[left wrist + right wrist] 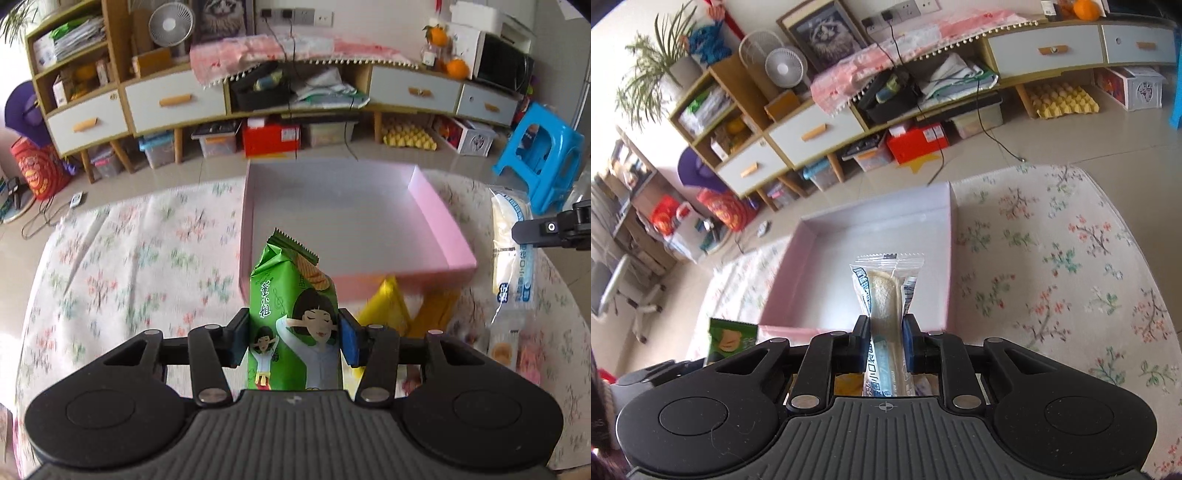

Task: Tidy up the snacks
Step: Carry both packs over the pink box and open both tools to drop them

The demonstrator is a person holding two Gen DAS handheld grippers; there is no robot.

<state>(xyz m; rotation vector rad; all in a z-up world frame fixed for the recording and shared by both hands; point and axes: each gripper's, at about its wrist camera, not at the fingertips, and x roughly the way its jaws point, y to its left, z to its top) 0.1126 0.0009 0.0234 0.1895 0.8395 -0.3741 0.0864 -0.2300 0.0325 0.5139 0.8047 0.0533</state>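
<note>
Right in front of the left camera, the left gripper (293,341) squeezes a green snack bag (293,314) between its two blue pads. The bag stands up tall, with cartoon girls drawn on it and a zigzag top edge. It is held up above the near edge of the pink box (436,221). The pink box is wide and shallow, its top is open, and it sits on a tablecloth (122,258) with little flowers on it. Just beside the near wall of the box lie yellow packets (388,306), a bit blurry, and some more small snacks (506,350) lie to the right of them. Over on the right side, the right gripper (885,345) pinches a see-through bread pack (882,291) with a pale bun inside and blue writing on it. Its pads are pressed tight on the thin pack, which sticks up straight in front of the pink box. In the right camera the green snack bag peeks in at the lower left. Past the table there is a shiny tiled floor (184,177). A long cabinet (177,99) with white drawers stands by the wall. A small white fan (170,24), a pink cloth (295,48) and oranges (458,68) sit on top of it. A blue stool (543,155) stands on the floor at the right.
</note>
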